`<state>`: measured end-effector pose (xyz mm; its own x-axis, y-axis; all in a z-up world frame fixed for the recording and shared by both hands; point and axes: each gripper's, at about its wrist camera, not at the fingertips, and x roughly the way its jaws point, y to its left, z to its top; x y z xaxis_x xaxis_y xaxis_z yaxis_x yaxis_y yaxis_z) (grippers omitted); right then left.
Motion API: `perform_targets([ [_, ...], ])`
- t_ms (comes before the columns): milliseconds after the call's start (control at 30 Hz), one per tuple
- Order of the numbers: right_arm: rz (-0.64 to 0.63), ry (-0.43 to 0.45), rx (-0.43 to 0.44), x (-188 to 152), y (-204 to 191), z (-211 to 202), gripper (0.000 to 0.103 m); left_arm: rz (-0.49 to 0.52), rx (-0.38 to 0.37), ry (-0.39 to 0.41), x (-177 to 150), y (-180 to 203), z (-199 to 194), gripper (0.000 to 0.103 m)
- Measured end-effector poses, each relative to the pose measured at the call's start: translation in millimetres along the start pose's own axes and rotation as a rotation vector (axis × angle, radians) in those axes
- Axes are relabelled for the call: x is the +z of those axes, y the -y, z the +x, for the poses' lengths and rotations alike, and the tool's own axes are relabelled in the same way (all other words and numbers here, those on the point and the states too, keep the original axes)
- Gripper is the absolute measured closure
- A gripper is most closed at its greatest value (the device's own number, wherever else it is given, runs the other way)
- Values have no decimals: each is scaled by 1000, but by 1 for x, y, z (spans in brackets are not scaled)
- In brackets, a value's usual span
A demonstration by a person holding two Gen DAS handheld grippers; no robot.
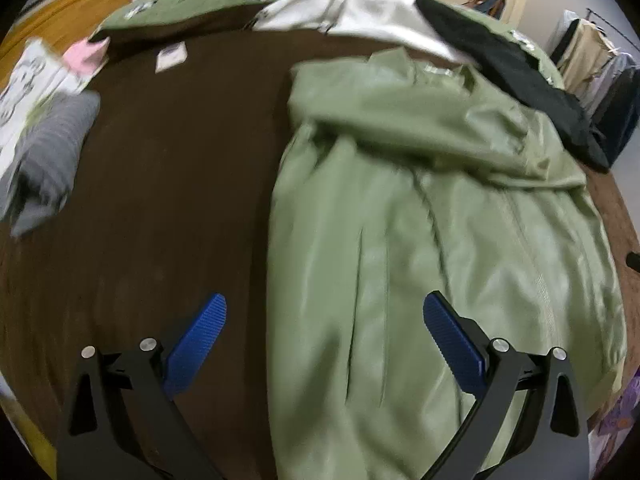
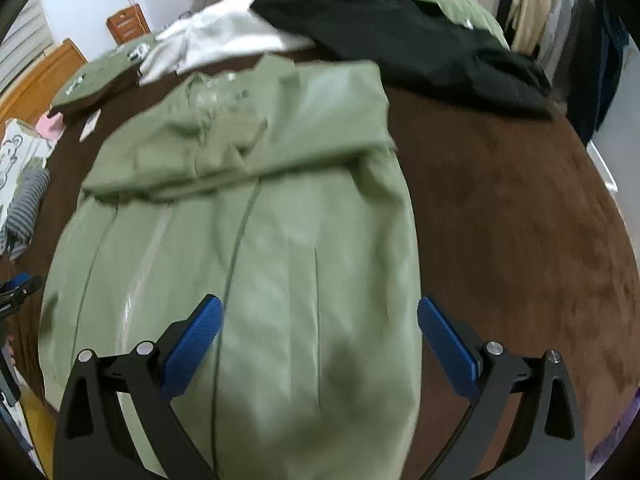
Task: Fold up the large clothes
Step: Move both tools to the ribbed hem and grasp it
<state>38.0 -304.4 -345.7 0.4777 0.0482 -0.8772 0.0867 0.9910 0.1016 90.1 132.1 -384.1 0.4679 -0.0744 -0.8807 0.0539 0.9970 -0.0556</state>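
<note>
A light green jacket [image 1: 440, 208] lies flat on the brown bed cover [image 1: 180, 200], with its upper part folded down across the body. It also shows in the right wrist view [image 2: 248, 240]. My left gripper [image 1: 324, 308] is open and empty, above the jacket's left edge near the hem. My right gripper [image 2: 320, 308] is open and empty, above the jacket's right edge near the hem. The left gripper's tip [image 2: 18, 286] shows at the left rim of the right wrist view.
A black garment [image 2: 420, 44] and a white garment [image 2: 216, 36] lie beyond the jacket. A green quilt [image 1: 180, 10] lies at the far side. A grey striped garment [image 1: 48, 160] and a pink item [image 1: 86, 54] lie at the left. Clothes hang on a rack [image 2: 560, 20] at the right.
</note>
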Motion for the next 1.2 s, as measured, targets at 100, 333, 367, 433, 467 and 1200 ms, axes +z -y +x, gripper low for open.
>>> perform_targets([
  [100, 3, -60, -14, -30, 6, 1, 6, -30, -10, -44, -28, -3, 5, 6],
  [333, 64, -159, -7, -84, 16, -2, 6, -57, -29, -67, -75, -1, -2, 6],
  [367, 75, -168, -3, -90, 18, -2, 6, -71, -31, -79, -81, -2, -2, 6],
  [433, 98, -197, 6, -105, 21, 0, 6, -88, -43, -91, -88, -2, -2, 6],
  [467, 102, -211, 7, -112, 22, 1, 6, -90, -47, -95, -93, -2, -4, 6],
  [1200, 138, -255, 81, -120, 28, 5, 23, -219, -137, -112, -117, -3, -4, 30],
])
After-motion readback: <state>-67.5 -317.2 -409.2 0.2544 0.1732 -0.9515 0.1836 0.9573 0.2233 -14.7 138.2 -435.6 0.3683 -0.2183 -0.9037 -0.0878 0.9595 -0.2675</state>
